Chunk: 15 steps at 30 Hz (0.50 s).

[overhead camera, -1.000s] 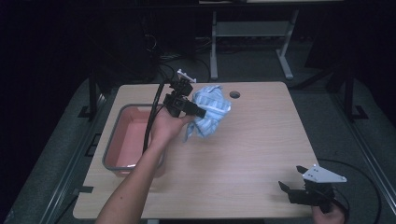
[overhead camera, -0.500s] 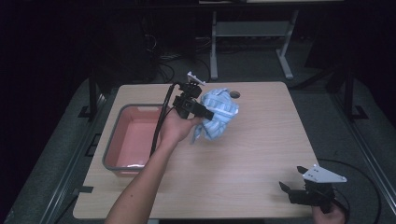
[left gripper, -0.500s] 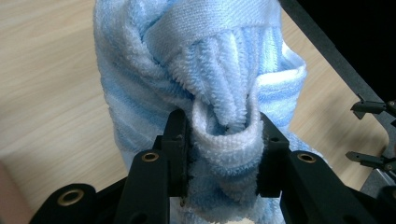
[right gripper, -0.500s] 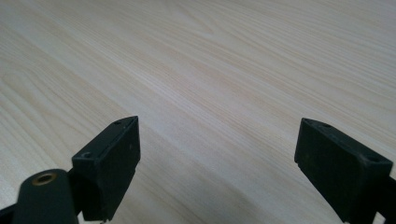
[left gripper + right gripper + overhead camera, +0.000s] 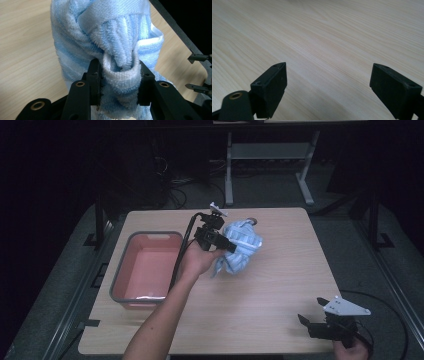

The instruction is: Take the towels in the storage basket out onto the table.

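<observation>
A light blue striped towel [image 5: 243, 246] hangs bunched up above the middle of the wooden table [image 5: 280, 280]. My left gripper [image 5: 227, 246] is shut on a thick fold of the towel [image 5: 120, 50], which fills the space between its two black jaws in the left gripper view. My right gripper [image 5: 306, 322] rests low at the table's front right corner, held by a hand. Its jaws stand wide apart over bare wood, and the right gripper [image 5: 328, 87] has nothing between them.
A pink tub with a grey rim [image 5: 122, 270] sits on the left part of the table, beside my left forearm. A dark round hole [image 5: 252, 220] marks the table's far edge behind the towel. A metal stand [image 5: 270, 155] is on the floor beyond.
My left gripper has carried the towel to the right and a little toward the table's far side. The right gripper has stayed where it was.
</observation>
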Each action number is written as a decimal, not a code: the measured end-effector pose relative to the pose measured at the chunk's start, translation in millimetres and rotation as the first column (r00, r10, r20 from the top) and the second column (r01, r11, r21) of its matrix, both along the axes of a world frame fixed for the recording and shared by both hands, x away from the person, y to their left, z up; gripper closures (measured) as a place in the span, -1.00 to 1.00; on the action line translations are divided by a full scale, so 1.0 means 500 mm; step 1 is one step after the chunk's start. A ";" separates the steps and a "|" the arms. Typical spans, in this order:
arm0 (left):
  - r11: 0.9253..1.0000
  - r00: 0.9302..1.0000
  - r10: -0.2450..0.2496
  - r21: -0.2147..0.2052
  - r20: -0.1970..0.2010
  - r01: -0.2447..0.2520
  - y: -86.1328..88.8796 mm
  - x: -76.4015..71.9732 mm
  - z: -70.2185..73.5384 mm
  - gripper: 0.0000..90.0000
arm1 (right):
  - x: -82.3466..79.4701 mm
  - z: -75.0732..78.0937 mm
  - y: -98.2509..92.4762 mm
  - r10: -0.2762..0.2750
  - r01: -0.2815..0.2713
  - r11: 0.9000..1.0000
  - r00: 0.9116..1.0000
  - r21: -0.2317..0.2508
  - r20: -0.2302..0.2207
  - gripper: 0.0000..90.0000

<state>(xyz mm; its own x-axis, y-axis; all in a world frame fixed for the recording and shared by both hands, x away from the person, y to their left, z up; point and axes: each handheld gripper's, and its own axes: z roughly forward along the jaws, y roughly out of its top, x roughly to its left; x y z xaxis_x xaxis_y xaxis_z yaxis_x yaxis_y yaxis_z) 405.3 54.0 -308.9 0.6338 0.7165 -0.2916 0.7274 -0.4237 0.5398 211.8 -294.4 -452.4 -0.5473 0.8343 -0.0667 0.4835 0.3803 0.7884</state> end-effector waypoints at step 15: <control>1.000 1.000 -0.009 -0.006 -0.027 0.008 -0.033 0.006 -0.060 0.40 | 0.000 0.000 0.004 0.004 -0.004 1.000 1.000 0.001 -0.001 -0.70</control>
